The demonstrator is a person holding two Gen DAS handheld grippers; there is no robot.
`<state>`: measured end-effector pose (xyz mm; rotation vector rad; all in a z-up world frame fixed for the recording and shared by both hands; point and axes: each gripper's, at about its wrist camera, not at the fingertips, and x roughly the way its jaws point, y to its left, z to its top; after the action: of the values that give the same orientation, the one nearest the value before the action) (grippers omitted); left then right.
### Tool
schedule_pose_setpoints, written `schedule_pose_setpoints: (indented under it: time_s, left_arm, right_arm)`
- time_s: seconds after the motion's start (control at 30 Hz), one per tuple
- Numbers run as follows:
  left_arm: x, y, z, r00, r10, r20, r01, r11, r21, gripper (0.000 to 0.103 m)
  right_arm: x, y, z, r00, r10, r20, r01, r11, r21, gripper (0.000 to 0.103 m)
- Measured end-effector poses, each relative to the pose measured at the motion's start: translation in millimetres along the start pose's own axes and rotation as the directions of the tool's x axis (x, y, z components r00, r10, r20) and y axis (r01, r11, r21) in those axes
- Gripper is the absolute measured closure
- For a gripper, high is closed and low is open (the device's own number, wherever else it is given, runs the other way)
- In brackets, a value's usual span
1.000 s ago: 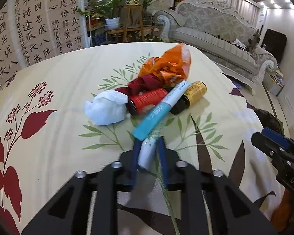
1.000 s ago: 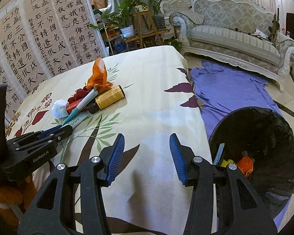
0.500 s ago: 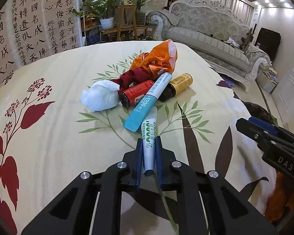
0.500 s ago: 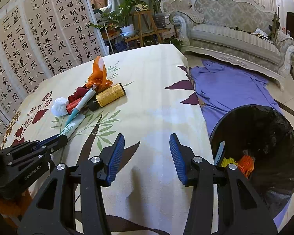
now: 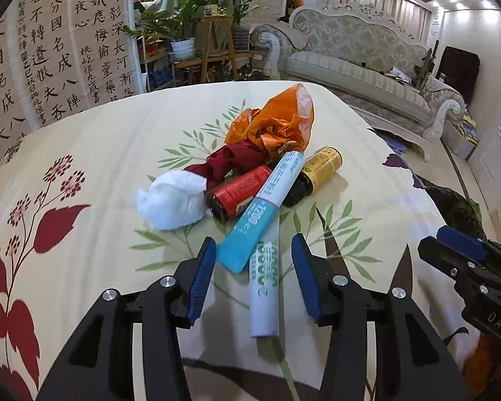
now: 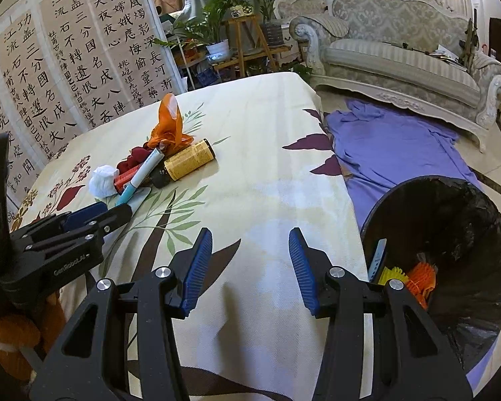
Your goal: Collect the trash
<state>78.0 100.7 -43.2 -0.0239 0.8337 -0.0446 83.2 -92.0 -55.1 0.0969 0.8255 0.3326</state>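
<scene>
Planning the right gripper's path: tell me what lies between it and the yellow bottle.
Only bare patterned tablecloth lies between the right gripper and the yellow bottle, as the right wrist view shows; the rest of the trash sits left of that bottle.

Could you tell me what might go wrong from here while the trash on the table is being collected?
1. The left tool is opening, so the white tube between its fingers lies loose, still far from the bin, which stands off the table's right edge.
2. The blue tube leans across the red can; regrasping nearby may nudge the cans into rolling.
3. The light orange bag could slip from a pinch.
</scene>
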Motion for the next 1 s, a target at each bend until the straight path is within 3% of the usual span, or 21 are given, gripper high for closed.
schedule_pose_setpoints:
  time_s: [0.17, 0.23, 0.63, 1.0]
  left_arm:
    - [8, -1, 6, 0.999, -0.030, -0.022, 0.031, 0.999, 0.025, 0.057]
    - [10, -3, 5, 0.999, -0.033, -0.027, 0.033, 0.999, 0.033, 0.069]
    - [-1, -11, 1, 1.000, -0.021, 0.011, 0.020, 0.996, 0.082, 0.094]
    - [-16, 0, -5, 1.000, -0.022, 0.015, 0.021, 0.999, 0.035, 0.101]
  right_arm:
    - [2, -2, 1, 1.000, 0.010, -0.007, -0.010, 1.000, 0.010, 0.056]
    - [2, -3, 1, 1.000, 0.014, -0.009, -0.014, 1.000, 0.016, 0.056]
    - [3, -2, 1, 1.000, 0.019, -0.009, -0.019, 1.000, 0.022, 0.056]
    - [0, -2, 0, 1.000, 0.014, -0.001, -0.014, 1.000, 0.019, 0.056]
